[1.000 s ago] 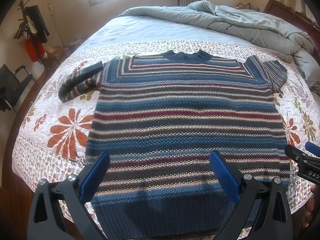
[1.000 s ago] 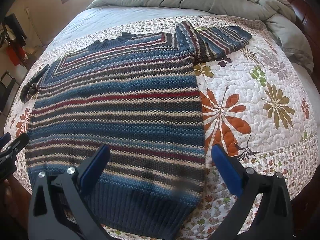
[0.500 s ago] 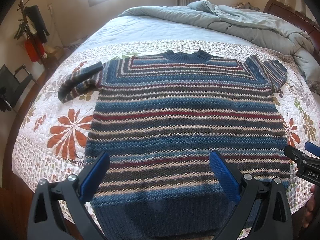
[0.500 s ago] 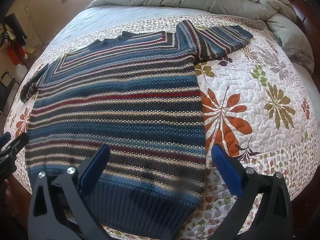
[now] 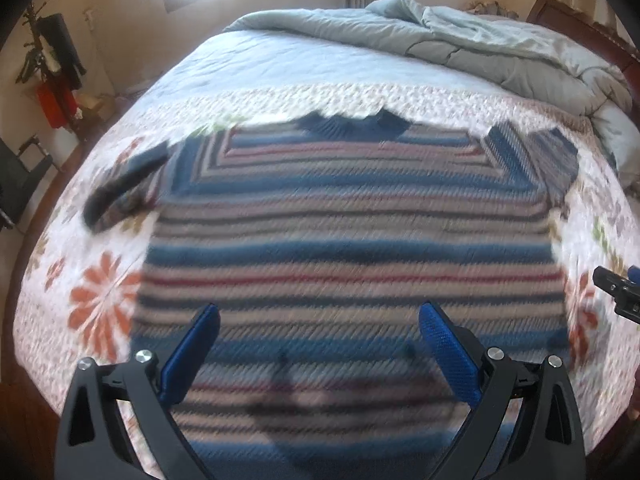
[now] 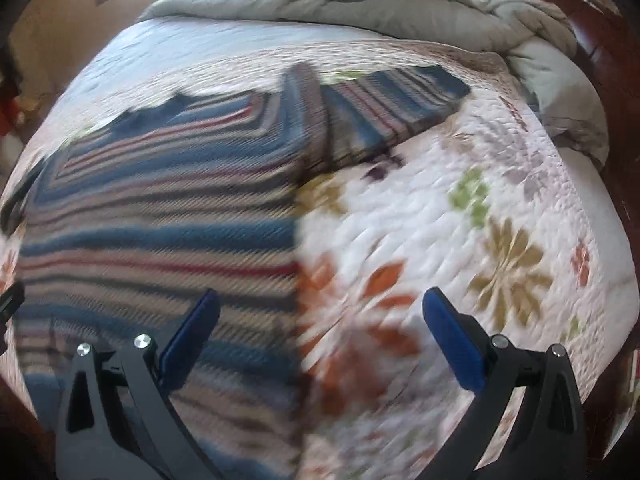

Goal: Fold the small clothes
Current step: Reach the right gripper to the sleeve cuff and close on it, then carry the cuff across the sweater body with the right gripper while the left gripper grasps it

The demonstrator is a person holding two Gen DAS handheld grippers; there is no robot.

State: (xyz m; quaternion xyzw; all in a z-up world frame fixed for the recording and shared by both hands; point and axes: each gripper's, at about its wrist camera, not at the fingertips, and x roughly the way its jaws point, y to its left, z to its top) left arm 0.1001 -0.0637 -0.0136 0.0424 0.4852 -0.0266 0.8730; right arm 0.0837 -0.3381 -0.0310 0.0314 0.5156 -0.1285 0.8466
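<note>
A striped knit sweater (image 5: 352, 224) in blue, red and cream lies flat, face up, on the floral quilt (image 5: 100, 296), collar at the far end and both sleeves spread. My left gripper (image 5: 318, 320) is open and empty above its lower middle. My right gripper (image 6: 320, 312) is open and empty over the sweater's right side edge (image 6: 160, 216) and the quilt (image 6: 480, 208). The right sleeve (image 6: 384, 108) stretches out to the far right. Both views are blurred by motion.
A crumpled grey duvet (image 5: 480, 48) lies across the far end of the bed. A dark wooden headboard (image 6: 600, 32) runs along the right. A coat stand with dark and red items (image 5: 52, 68) is at the left wall. The right gripper shows at the left view's edge (image 5: 618, 292).
Both grippers have moved forward over the sweater and lower toward it. The right gripper has also shifted right toward the side edge. Both stay open; the sweater has not moved.
</note>
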